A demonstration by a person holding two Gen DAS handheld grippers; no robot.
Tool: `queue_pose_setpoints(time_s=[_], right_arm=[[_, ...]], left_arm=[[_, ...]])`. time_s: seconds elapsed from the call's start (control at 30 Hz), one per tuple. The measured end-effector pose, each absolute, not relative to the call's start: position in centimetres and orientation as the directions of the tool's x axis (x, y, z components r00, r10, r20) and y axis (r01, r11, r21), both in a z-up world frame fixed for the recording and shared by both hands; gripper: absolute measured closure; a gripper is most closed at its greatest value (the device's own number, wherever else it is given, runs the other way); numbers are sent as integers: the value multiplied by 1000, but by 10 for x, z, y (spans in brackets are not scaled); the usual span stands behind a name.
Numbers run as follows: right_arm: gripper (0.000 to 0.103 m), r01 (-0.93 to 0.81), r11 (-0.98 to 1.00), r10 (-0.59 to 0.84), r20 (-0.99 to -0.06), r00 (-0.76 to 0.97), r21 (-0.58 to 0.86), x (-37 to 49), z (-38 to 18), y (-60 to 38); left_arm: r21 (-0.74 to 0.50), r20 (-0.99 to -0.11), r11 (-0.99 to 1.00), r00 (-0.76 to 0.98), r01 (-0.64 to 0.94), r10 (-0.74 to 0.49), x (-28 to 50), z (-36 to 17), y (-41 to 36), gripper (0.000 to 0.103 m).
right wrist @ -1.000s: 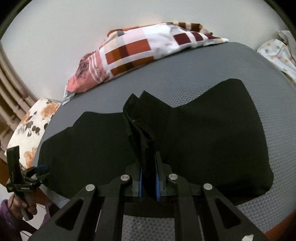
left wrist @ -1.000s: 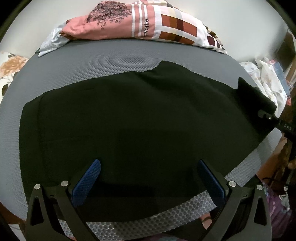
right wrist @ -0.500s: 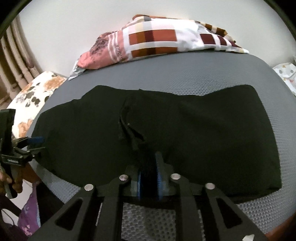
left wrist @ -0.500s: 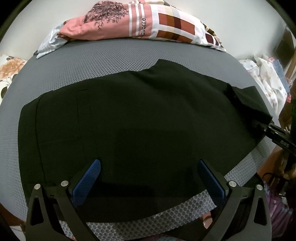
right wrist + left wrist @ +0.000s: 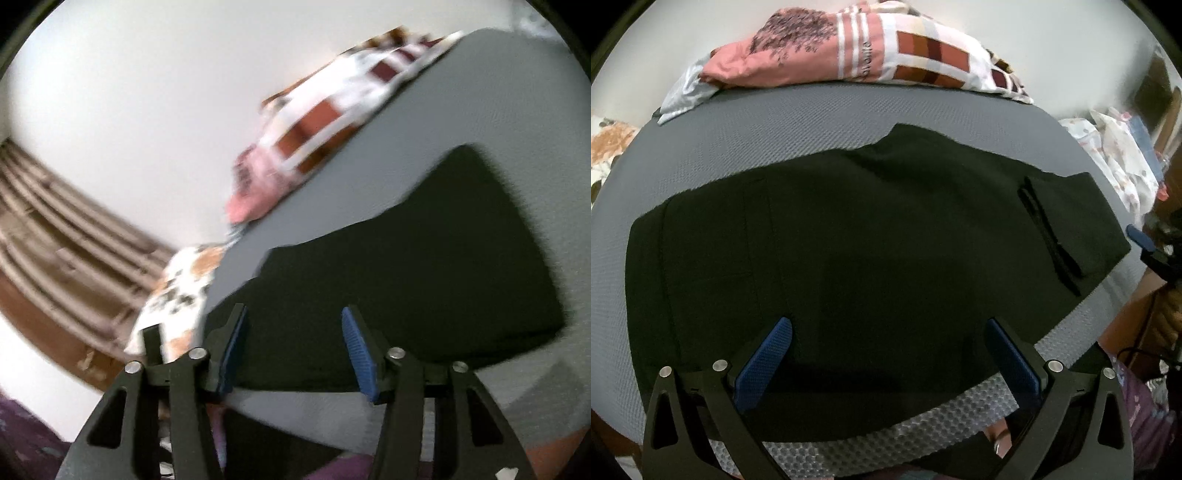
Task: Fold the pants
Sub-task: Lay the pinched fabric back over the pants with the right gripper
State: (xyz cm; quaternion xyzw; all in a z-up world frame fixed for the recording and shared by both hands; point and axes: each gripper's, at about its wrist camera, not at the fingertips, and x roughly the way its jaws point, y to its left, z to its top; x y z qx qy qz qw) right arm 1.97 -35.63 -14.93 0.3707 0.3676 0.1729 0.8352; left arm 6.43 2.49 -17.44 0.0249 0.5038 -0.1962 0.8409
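The black pants (image 5: pixel 849 251) lie flat across the grey mattress (image 5: pixel 812 125), with a folded-over flap at their right end (image 5: pixel 1071 221). My left gripper (image 5: pixel 886 332) is open and empty, its blue pads hovering over the near edge of the pants. My right gripper (image 5: pixel 291 325) is open and empty at the near edge of the pants (image 5: pixel 424 266); that view is blurred and tilted. The right gripper also shows at the far right of the left wrist view (image 5: pixel 1145 243).
A pink and checked pillow (image 5: pixel 857 55) lies at the head of the mattress, also in the right wrist view (image 5: pixel 325 122). A floral cushion (image 5: pixel 181 291) sits at the left. Patterned cloth (image 5: pixel 1119 155) lies at the right. The mattress front edge (image 5: pixel 886 443) is near me.
My right gripper has opened and let go of the pants end, which now lies flat as a flap. It has swung back and tilted. My left gripper has barely moved.
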Motion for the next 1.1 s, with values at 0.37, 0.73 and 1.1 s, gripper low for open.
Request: queue_pose_setpoints(time_s=[0.37,0.73,1.1], right_arm=[[69,-50,516,766,-435,473,855,30,-177,-304],[69,220,391,758,-448,474,894,36,-216,-302],[45,369,288,735,-451,506,883,45,-216,-300]], left_arm=[[-247,-763,829,426,502,-486,51,-139,-15,0],[-258,-774,822,402,507,-490,70,-158,-33,0],[-318,-782,827,365,464,-505,74,-170,-25,0]])
